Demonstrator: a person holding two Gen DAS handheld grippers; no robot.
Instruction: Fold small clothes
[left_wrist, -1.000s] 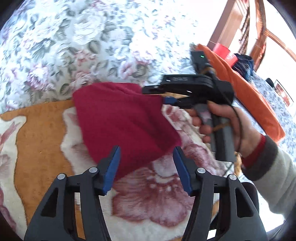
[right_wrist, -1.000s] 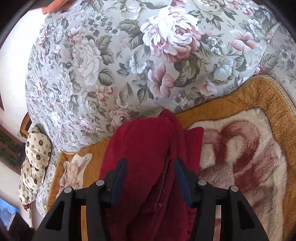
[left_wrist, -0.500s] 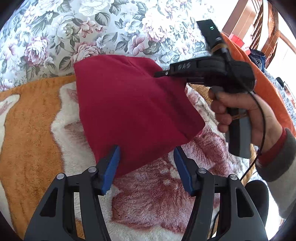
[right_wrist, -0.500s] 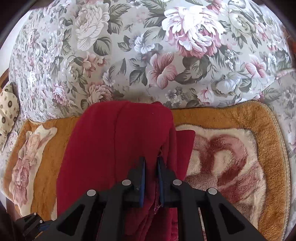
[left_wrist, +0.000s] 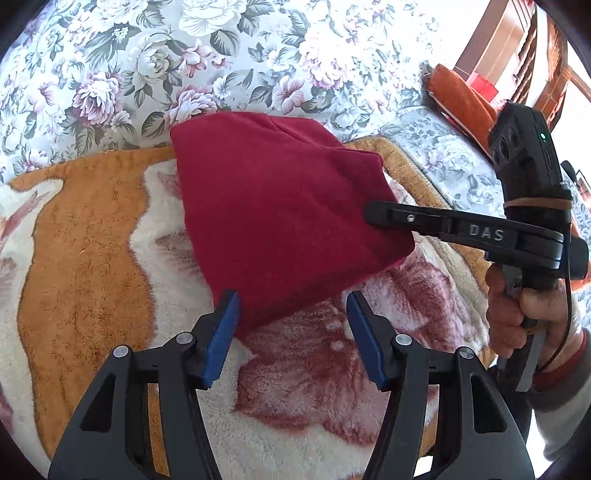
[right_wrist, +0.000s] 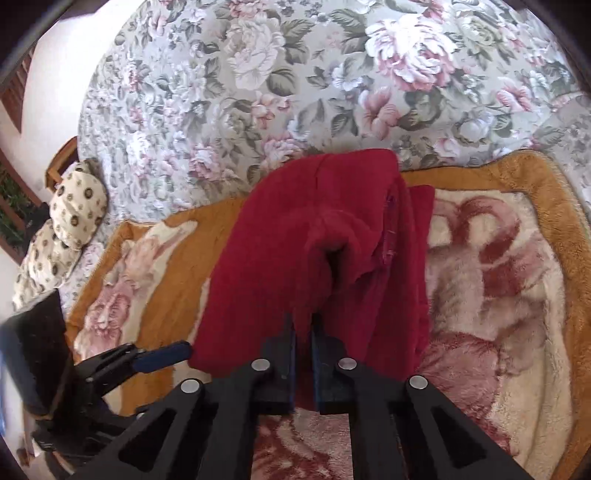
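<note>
A dark red fleece garment (left_wrist: 277, 206) lies partly folded on a plush orange and cream blanket (left_wrist: 85, 258). My left gripper (left_wrist: 295, 332) is open and hovers over the garment's near corner, which reaches in between the blue pads (left_wrist: 225, 332) without touching them. My right gripper (right_wrist: 303, 332) is shut on a pinched fold of the red garment (right_wrist: 295, 240) at its edge. From the left wrist view that right gripper (left_wrist: 373, 214) bites the garment's right side, held by a person's hand (left_wrist: 517, 314). The left gripper (right_wrist: 162, 356) shows at the lower left of the right wrist view.
A floral bedspread (left_wrist: 221, 55) rises behind the blanket (right_wrist: 498, 277). An orange cloth (left_wrist: 461, 99) lies at the far right, near wooden furniture. A spotted pillow (right_wrist: 70, 218) sits off the blanket's left end.
The right gripper's jaws went from wide open over the garment to shut on its edge, then drew it sideways. The left gripper stayed open and sank a little toward the near corner.
</note>
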